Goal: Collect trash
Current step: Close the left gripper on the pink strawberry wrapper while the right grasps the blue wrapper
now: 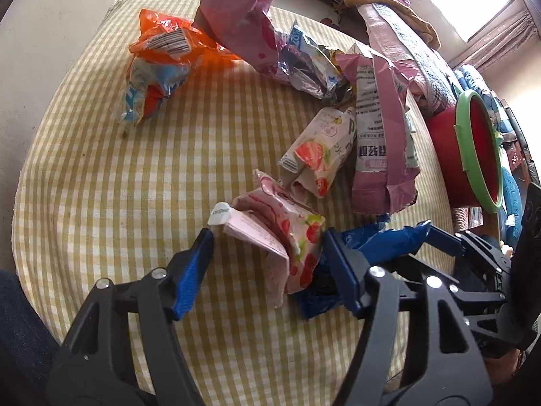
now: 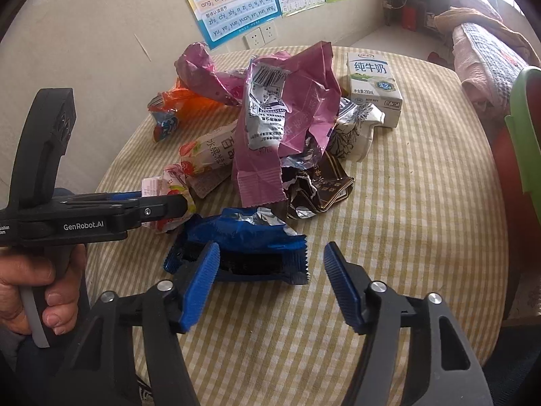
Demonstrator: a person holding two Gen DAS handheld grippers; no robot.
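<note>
The pink strawberry wrapper (image 1: 270,237) is lying on the table (image 1: 101,186) between the half-spread jaws of the left gripper (image 1: 267,250), its long axis running toward 11 o'clock. The jaws are bracketing it; pad contact cannot be confirmed. At 3 o'clock, touching it, the blue wrapper (image 2: 243,247) is sitting partly inside the right gripper (image 2: 270,270), whose jaws are half-spread, the right pad standing clear

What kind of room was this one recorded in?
Probably a lived-in home room, perhaps a bedroom or study corner: a pinyin chart taped above wall sockets, a checked tablecloth, and folded bedding beside the table.
</note>
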